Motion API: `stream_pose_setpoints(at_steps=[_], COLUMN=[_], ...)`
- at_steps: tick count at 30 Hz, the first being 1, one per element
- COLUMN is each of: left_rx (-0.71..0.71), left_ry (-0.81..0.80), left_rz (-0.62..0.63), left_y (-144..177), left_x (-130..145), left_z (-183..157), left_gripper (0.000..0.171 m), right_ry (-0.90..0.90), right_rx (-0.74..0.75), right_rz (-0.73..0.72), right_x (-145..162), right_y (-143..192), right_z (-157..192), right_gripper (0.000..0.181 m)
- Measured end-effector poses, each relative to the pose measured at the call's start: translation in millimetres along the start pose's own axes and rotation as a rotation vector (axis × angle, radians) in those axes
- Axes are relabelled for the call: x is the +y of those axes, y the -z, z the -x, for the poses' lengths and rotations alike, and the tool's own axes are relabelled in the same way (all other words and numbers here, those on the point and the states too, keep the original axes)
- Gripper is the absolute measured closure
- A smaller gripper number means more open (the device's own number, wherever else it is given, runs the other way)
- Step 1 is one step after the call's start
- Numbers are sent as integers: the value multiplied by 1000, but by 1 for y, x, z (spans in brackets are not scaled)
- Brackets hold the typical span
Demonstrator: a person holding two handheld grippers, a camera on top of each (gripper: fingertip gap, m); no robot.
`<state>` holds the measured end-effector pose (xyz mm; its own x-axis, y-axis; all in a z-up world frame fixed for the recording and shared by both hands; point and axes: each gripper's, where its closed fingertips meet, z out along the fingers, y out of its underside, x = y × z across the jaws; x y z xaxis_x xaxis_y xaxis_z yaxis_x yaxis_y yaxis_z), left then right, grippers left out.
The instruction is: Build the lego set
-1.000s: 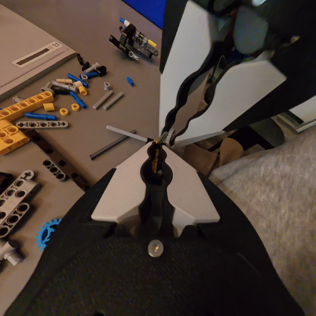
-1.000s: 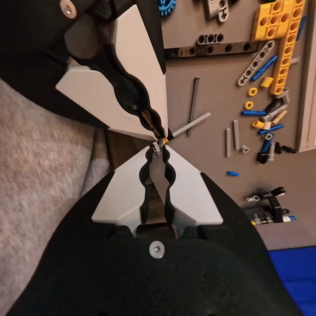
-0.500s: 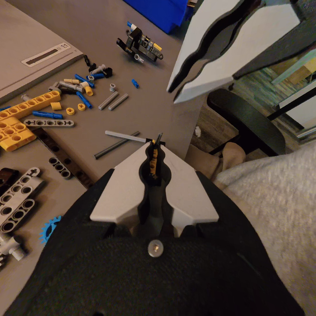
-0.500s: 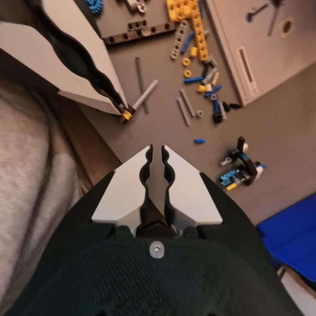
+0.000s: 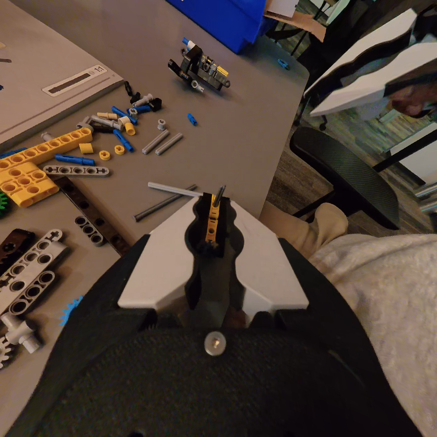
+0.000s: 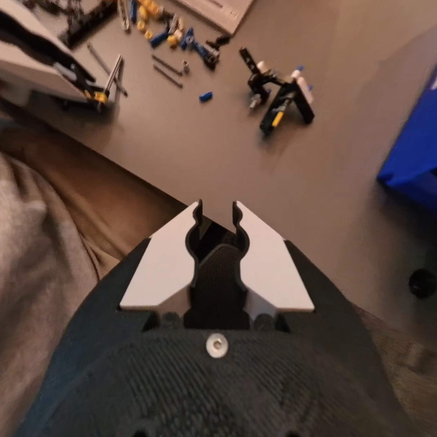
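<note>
My left gripper (image 5: 215,196) is shut on a slim yellow Technic piece (image 5: 212,220) and holds it above the table's near edge. A short dark axle (image 5: 221,192) sticks up out of the piece at the tips, and a light grey axle (image 5: 175,189) sticks out to the left. The right wrist view shows that gripper (image 6: 94,94) at the upper left, with the yellow piece (image 6: 99,96) at its tips. My right gripper (image 6: 217,204) is open and empty above bare grey table (image 6: 212,153). It also shows in the left wrist view (image 5: 307,104), off to the upper right.
A black sub-assembly (image 5: 201,68) lies at the back, near a blue bin (image 5: 222,21). Loose pins, axles and yellow beams (image 5: 23,175) lie left, beside a grey booklet (image 5: 47,71). A dark axle (image 5: 165,203) lies near the left gripper's tips. An office chair (image 5: 343,177) stands beyond the table edge.
A second ago the right gripper's tips met the left's piece with a small grey gear. It has since drawn away to the right with nothing between its fingers and opened wider. The left still holds the yellow piece.
</note>
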<state>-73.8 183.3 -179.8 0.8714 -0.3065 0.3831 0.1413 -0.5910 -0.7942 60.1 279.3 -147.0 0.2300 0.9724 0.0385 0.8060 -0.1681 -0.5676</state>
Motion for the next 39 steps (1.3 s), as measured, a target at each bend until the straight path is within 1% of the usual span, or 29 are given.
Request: stream_pose_setpoints(at_steps=[2,4,8,11,14,17,20,24,28,31,35,39], left_rx=[5,0,-32,-42,-48,-64,-72,-73,-51,-33,34,141], left_ry=[2,0,-32,-41,-42,-42,-33,-22,-31,-57,-70,-96], left_rz=[-16,-40,-77,-97,-124,-165,-197,-221,-201,-188,-179,-168], left_y=[2,6,18,26,33,40,45,46,40,35,27,8], left_x=[-2,-6,-16,-18,-16,-13,-5,13,35,45,49,53], left_z=[-1,-1,-3,-10,-20,-35,-56,-92,-130,-155,-190,-226], left_gripper=[144,137,130,127,125,124,123,123,123,122,123,123], right_ry=[-60,-60,-33,-57,-108,-140,-164,-189,-152,-145,-198,-265], right_rx=[3,50,150,197,212,228,261,305,370,433,460,551], right_rz=[-47,-60,-81,-106,-130,-124,-115,-128,-114,-135,-128,-123], right_x=[2,7,17,29,51,83,117,153,186,206,236,271], right_y=[8,17,35,51,63,73,87,111,132,150,178,226], right_z=[-9,-20,-34,-34,-29,-21,-15,-4,9,20,42,58], right_gripper=[154,151,147,147,147,147,146,144,141,139,128,121])
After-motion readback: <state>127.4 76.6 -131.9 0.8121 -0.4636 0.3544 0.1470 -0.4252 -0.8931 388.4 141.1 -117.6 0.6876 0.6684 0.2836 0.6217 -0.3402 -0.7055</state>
